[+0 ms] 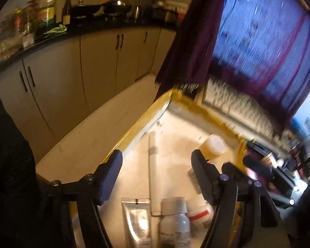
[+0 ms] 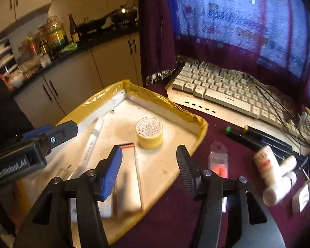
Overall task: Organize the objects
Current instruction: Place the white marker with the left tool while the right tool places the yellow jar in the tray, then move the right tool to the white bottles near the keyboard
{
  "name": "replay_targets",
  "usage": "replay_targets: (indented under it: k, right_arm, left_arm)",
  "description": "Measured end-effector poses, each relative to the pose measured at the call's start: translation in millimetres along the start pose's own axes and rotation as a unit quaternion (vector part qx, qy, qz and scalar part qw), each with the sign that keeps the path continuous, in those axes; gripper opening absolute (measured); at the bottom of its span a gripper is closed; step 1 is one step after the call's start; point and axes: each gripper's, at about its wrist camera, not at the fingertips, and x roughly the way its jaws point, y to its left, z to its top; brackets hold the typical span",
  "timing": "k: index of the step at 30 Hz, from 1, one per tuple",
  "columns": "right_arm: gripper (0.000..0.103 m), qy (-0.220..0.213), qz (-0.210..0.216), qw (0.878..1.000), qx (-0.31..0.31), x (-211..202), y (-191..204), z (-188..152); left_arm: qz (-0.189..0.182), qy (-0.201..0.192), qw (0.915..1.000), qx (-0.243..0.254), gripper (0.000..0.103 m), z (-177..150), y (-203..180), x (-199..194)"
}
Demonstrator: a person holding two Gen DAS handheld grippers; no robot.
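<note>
A shallow white tray (image 2: 196,122) with yellow-taped rims sits on a maroon cloth. In it are a round yellow tin (image 2: 149,133), a white pen (image 2: 93,138) and a blurred white box (image 2: 128,177) with a red stripe. My right gripper (image 2: 149,161) is open above the box, its pads clear of it. The left wrist view shows my left gripper (image 1: 157,165) open over the tray (image 1: 134,128), above the white pen (image 1: 153,165). Beneath it lie a silver tube (image 1: 137,221), a grey-capped bottle (image 1: 175,223), a red-labelled white container (image 1: 198,212) and the tin (image 1: 214,146). The left gripper (image 2: 66,128) also shows at the tray's left edge.
On the cloth right of the tray lie a small clear bag (image 2: 219,161) with something orange, white bottles (image 2: 274,171) and dark pens (image 2: 258,136). A white keyboard (image 2: 227,91) lies behind, under a hanging blue and maroon cloth (image 2: 237,20). Kitchen cabinets (image 2: 76,78) stand to the left.
</note>
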Motion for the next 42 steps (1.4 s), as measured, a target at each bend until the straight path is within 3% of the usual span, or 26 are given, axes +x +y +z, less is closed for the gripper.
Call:
replay_targets:
  k: [4,7,10,13,18,25,29,35,39,42]
  right_arm:
    - [0.065,-0.001,0.048,0.998,0.028,-25,-22,-16]
    - [0.067,-0.006,0.053,0.998,0.037,-41,-44,-31]
    - [0.068,-0.007,0.036,0.998,0.059,-52,-72,-48]
    - [0.068,-0.001,0.025,0.996,0.091,-58,-105,-57]
    - [0.068,0.002,-0.033,0.985,0.167,-65,-161,-67]
    - [0.068,0.000,-0.050,0.980,0.193,-62,-188,-62]
    - [0.068,0.023,-0.095,0.968,0.233,-47,-199,-52]
    - [0.068,0.058,-0.107,0.951,0.286,-15,-214,-39]
    - [0.067,0.058,-0.121,0.954,0.269,-9,-211,-41]
    - [0.058,0.055,-0.114,0.959,0.255,-8,-208,-42]
  left_arm:
    - [-0.020,-0.038,0.9991,0.001,0.065,-12,-1,-26]
    - [-0.054,-0.064,0.9964,0.013,0.071,-25,-13,-52]
    - [-0.094,-0.068,0.9925,0.040,0.074,-38,-35,-66]
    - [-0.107,-0.061,0.9906,0.059,0.074,-52,-51,-72]
    - [-0.144,-0.036,0.9871,0.061,0.074,-62,-75,-66]
    - [-0.139,-0.013,0.9871,0.077,0.074,-72,-99,-56]
    - [-0.140,-0.004,0.9864,0.086,0.074,-78,-105,-54]
    - [-0.133,0.004,0.9870,0.090,0.074,-83,-107,-50]
    - [-0.133,0.006,0.9867,0.093,0.074,-86,-105,-51]
    - [-0.130,0.011,0.9872,0.092,0.074,-87,-105,-48]
